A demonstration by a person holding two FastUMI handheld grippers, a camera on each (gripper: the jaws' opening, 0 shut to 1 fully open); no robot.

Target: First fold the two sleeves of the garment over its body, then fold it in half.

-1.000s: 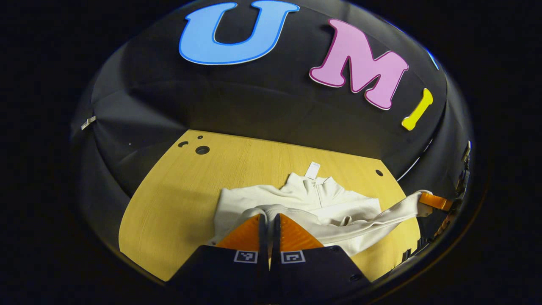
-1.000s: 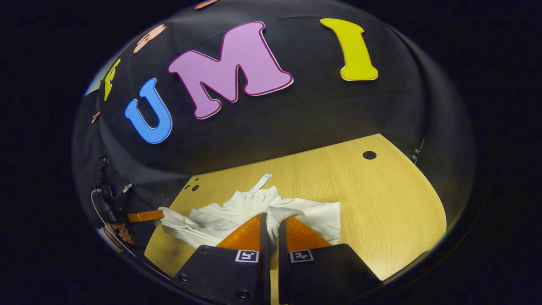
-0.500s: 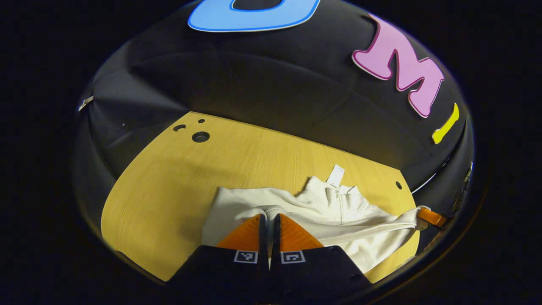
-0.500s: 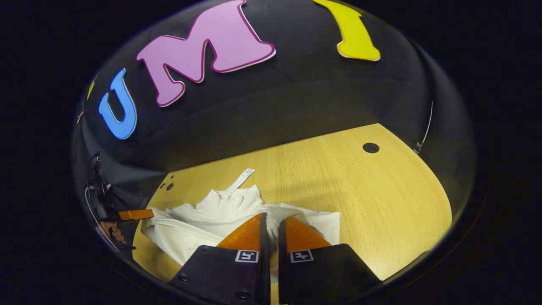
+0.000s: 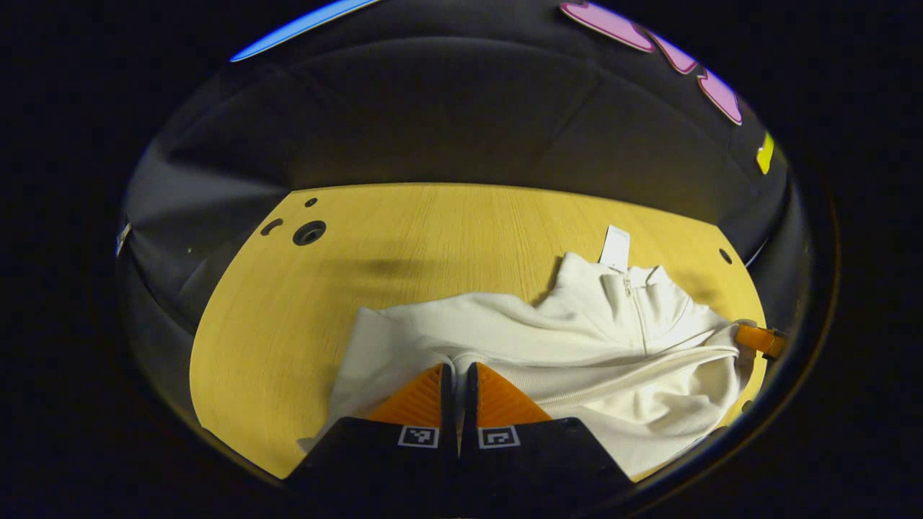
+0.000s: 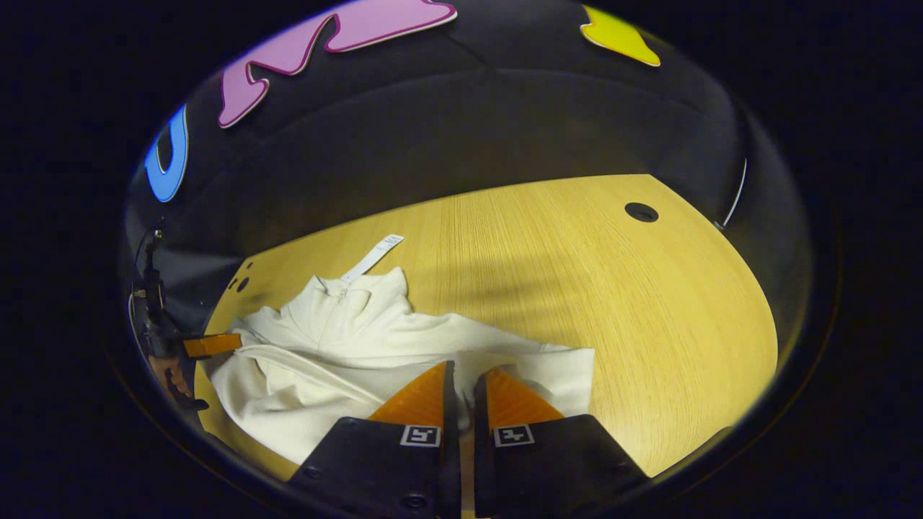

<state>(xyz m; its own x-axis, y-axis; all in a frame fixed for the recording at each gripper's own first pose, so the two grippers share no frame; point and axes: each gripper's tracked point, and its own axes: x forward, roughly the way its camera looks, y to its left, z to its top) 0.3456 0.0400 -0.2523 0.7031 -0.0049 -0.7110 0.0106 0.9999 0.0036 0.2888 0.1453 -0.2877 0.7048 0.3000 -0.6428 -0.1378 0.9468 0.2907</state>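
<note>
Left gripper (image 5: 458,369): fingers nearly together, pinching the hem of one cream zip-neck pullover (image 5: 577,346). Right gripper (image 6: 461,367): likewise narrow, clamped on the same hem edge. The pullover lies on one wooden table (image 5: 404,238), sleeves gathered across its body, collar and one white tag (image 5: 615,247) farthest. Table holes: several.

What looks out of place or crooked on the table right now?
The cream garment lies rumpled and askew on the table, with a white tag sticking out past its collar. Nothing looks spilled or damaged.
</note>
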